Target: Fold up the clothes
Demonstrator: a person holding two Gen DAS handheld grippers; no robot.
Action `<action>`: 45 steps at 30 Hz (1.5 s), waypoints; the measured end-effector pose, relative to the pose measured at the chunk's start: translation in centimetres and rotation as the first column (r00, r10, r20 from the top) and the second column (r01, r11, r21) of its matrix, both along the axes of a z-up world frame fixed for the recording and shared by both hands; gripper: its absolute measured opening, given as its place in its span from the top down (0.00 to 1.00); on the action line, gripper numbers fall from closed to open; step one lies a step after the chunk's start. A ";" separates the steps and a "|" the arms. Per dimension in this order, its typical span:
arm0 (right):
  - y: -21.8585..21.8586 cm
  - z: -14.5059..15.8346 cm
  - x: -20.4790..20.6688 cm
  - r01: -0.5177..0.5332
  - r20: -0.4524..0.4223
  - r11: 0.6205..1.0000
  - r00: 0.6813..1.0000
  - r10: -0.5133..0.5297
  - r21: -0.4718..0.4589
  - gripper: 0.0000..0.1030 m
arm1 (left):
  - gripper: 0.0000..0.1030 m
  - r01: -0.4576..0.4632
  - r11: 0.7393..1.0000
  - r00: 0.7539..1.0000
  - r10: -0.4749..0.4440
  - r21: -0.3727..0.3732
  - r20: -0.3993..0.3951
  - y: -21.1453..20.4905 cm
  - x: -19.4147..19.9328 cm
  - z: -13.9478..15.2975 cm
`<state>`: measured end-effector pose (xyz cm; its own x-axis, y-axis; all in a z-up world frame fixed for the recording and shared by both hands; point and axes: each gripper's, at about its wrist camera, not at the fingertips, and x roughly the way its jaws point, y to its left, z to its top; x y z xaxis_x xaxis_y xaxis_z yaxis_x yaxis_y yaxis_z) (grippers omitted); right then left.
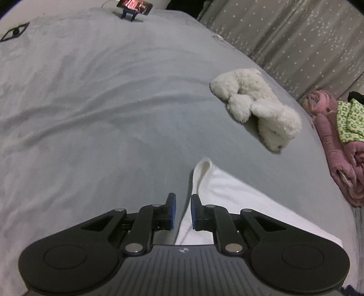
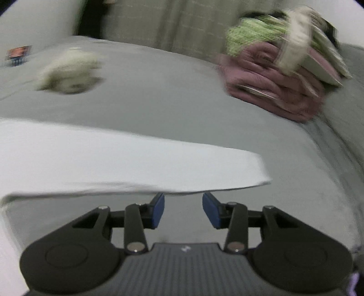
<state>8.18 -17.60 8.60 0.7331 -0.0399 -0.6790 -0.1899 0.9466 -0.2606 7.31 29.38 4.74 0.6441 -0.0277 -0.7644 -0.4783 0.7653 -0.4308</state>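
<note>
Bedsheet (image 1: 95, 109), pale grey and lightly creased, covers the whole bed. Grey curtain with small white stars (image 1: 295, 38) hangs along the far side. Small reddish phone-like screen on a blue stand (image 1: 134, 8) sits at the far edge of the bed; an eye-shaped dark print (image 1: 14, 31) marks the sheet near the far left corner.

White fluffy plush toy (image 1: 257, 107) lies on its side toward the curtain side of the bed, well apart from the grippers. Folded pink quilted blanket (image 1: 336, 145) is stacked at the curtain-side edge, with a green-and-white patterned cloth (image 1: 348, 120) on top. No containers to report.

White cloth garment (image 1: 218, 191) lies flat on the sheet at the near edge, one corner curled upward.

Left gripper (image 1: 182, 209): blue pads nearly together, a narrow gap visible, garment's edge running up through that gap; can't tell if the pads actually pinch it.

Right gripper (image 2: 183, 210): released, jaws apart, nothing between them, only sheet below. Garment's near edge sits just past the fingertips. Right wrist view is motion-blurred.
</note>
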 end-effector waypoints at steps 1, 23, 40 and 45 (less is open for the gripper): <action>1.7 -0.1 -1.3 -0.036 0.007 0.999 0.999 0.036 -0.007 0.62 | 0.82 -0.008 1.000 1.000 0.008 -0.007 -0.022 -0.1 -0.4 -0.4; 33.7 -4.2 -13.0 -0.648 0.062 0.760 0.757 0.650 -0.053 0.54 | 0.66 0.048 0.942 0.997 -0.064 -0.332 -0.038 2.4 -8.0 -3.9; 35.4 -5.9 -10.0 -0.526 0.013 0.840 0.848 0.530 0.135 0.92 | 0.66 0.018 0.913 0.999 -0.036 -0.408 -0.037 4.5 -9.6 -4.7; 30.9 -4.9 -7.5 -0.310 -0.032 0.763 0.917 0.397 0.567 0.93 | 0.66 0.015 0.898 0.999 -0.027 -0.440 -0.022 4.5 -9.6 -4.7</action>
<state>0.67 13.29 3.66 0.5158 0.6066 -0.6050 -0.5329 0.7801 0.3278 -2.32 33.91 0.07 0.6191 -0.3783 -0.6881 -0.4803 0.5109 -0.7130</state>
